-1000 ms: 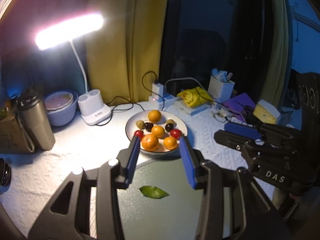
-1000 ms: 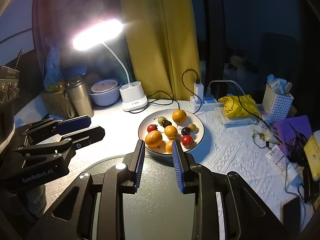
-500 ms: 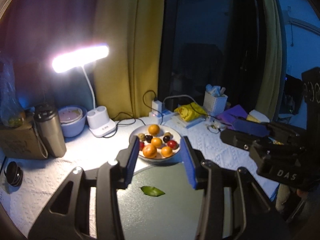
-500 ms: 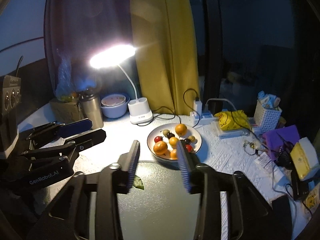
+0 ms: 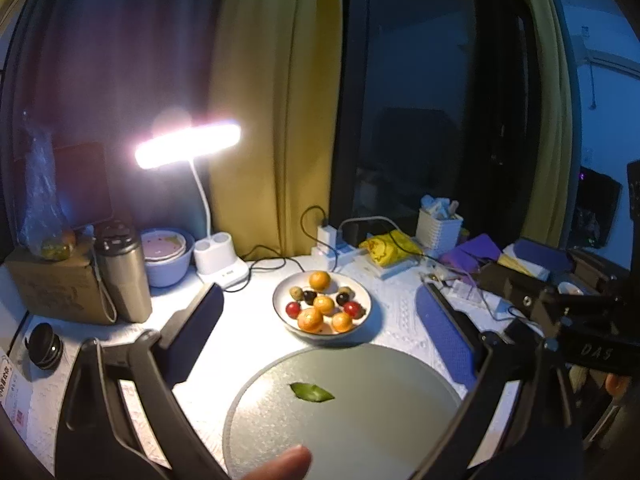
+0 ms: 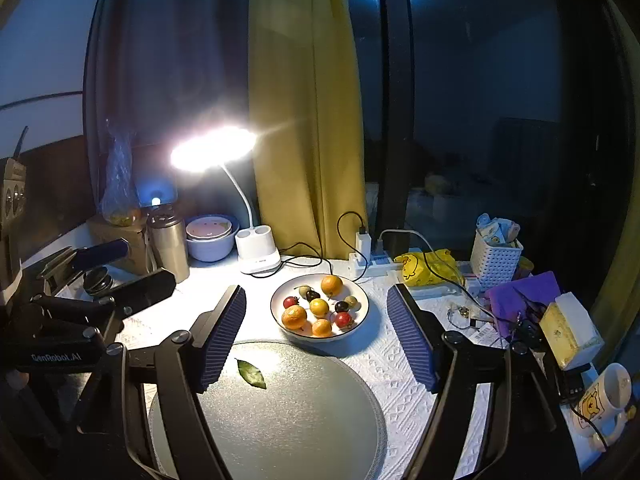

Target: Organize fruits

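Both hand-held grippers, left (image 5: 320, 320) and right (image 6: 316, 336), are held wide apart and empty above the round grey tray (image 6: 280, 412), apparently readied for the white fruit bowl (image 6: 362, 302).

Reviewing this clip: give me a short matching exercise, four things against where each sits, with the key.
Things:
1. green leaf
2. small oranges and red fruits
3. steel flask
4. white lattice basket

Places:
A. in the white bowl
B. far right, past the yellow bag
C. on the round grey tray
D. left of the lamp base

Pairs: 1-C, 2-A, 3-D, 4-B
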Demonstrator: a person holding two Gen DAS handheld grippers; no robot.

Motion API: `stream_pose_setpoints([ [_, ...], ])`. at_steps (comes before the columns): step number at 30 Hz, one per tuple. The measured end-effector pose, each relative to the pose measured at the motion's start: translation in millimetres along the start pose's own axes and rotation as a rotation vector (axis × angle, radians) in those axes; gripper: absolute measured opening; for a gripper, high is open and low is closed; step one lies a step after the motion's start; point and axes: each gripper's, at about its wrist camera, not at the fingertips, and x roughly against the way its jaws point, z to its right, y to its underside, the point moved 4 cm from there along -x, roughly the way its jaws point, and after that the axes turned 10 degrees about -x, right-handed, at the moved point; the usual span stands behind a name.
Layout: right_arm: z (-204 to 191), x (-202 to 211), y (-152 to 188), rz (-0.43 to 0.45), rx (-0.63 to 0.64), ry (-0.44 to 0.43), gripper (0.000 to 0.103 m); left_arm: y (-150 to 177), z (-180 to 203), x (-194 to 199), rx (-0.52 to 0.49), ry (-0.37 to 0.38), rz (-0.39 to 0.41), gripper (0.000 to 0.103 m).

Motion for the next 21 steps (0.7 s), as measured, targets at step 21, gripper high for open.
stream_pose_setpoints([
  [21,9,-16,-4,-0.011,0.013,0.013,0.076,-4,-9,-9,0.015,-0.048,0.03,0.098],
])
